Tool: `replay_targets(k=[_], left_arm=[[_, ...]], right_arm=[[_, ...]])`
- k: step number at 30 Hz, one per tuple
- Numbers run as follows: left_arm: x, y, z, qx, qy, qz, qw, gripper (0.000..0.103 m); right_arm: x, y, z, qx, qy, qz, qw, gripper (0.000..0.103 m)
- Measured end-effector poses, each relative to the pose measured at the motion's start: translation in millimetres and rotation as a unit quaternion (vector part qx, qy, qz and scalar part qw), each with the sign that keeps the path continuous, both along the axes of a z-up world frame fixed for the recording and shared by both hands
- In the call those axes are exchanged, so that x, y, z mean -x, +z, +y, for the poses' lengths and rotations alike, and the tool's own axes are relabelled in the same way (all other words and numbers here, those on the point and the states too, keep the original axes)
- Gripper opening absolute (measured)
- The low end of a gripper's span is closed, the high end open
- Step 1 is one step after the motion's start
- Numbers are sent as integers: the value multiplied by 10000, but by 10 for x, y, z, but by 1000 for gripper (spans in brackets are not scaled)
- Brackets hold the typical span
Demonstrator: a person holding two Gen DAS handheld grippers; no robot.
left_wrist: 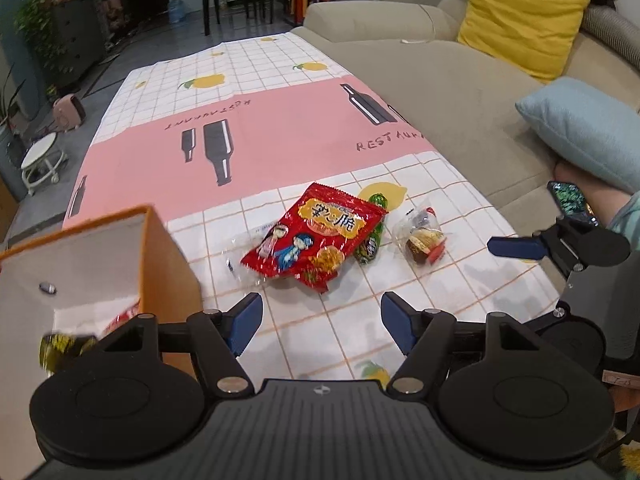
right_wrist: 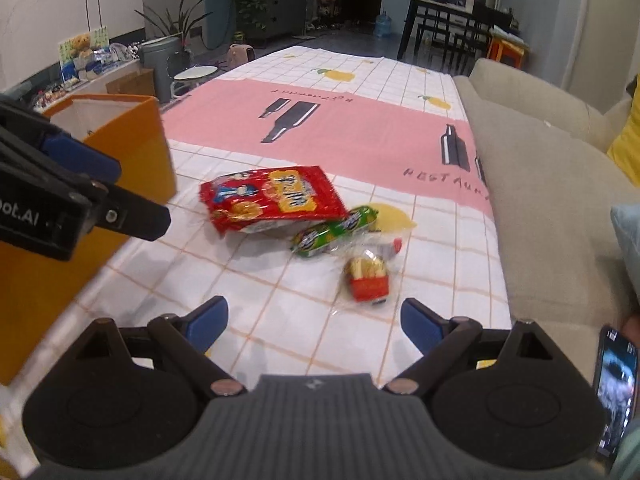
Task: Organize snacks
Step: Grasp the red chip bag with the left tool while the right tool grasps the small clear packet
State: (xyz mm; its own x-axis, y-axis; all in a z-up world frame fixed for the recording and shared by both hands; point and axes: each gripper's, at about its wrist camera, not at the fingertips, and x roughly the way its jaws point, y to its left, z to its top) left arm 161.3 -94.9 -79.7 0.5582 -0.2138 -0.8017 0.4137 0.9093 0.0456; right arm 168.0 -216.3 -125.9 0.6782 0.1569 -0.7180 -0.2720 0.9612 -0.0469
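Two hand-held grippers hover over a tablecloth-covered table, both with jaws spread wide and nothing between their blue pads. The left gripper [left_wrist: 322, 326] hangs above bare white-checked cloth, touching nothing; its left finger [left_wrist: 244, 322] sits just beside the orange box [left_wrist: 168, 264], which stands at about 9 o'clock in the left wrist view with its top open and a white interior showing. A red wrapper edge shows low inside the box, and a blurred yellow-and-black wrapped item [left_wrist: 60, 350] appears at 8 o'clock by the box's near edge; whether it is in or outside the box cannot be told.

The right gripper [right_wrist: 314, 328] is likewise wide open and empty, held above the cloth. At 12 o'clock from its fingertips, just ahead, lies a small clear packet with fries-shaped candy [right_wrist: 366, 280]. Beyond it, touching or nearly so, lies a green wrapped snack [right_wrist: 334, 230], its far end tucked under the red snack bag [right_wrist: 272, 198], which lies flat toward 11 o'clock. All three rest on the white-checked part of the tablecloth [right_wrist: 360, 136], near a printed lemon.

The orange box stands at 9 o'clock in the right wrist view, partly behind the left gripper's body. A beige sofa [right_wrist: 552, 200] runs along the table at 3 o'clock, and a phone [right_wrist: 616, 392] shows at 4 o'clock.
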Motion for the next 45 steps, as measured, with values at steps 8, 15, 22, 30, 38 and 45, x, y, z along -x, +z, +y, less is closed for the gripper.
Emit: replay_targets(k=[8,15,22,30,38,45], left_arm=[[-365,-218,-180,-506,-379,32,9980,83],[-612,-381,-346,-809,-728,34,9940,84],[-818,-566,-461,-1159,-824,54,9898,91],[-866,-750,-537,-1680,-832,-21,9823,74],[-730,-589,-397,-1177,-432,-95,9921,47],[-419,-410,-302,-797,-207,-153,9965,35]], right_arm=[[-342,-181,-78,33,-376,66,9993,78],[-506,-264,-107,-12,-457,163,9988,74],[-590,-326,-113,-99,-449,313,9985,59],[-617,-373,-136,-142,-474,435,9978,39],[-597,-355,-123,-139,-545,485,9972,37],[-495,-261,-54,-142,-470,512,9975,36]])
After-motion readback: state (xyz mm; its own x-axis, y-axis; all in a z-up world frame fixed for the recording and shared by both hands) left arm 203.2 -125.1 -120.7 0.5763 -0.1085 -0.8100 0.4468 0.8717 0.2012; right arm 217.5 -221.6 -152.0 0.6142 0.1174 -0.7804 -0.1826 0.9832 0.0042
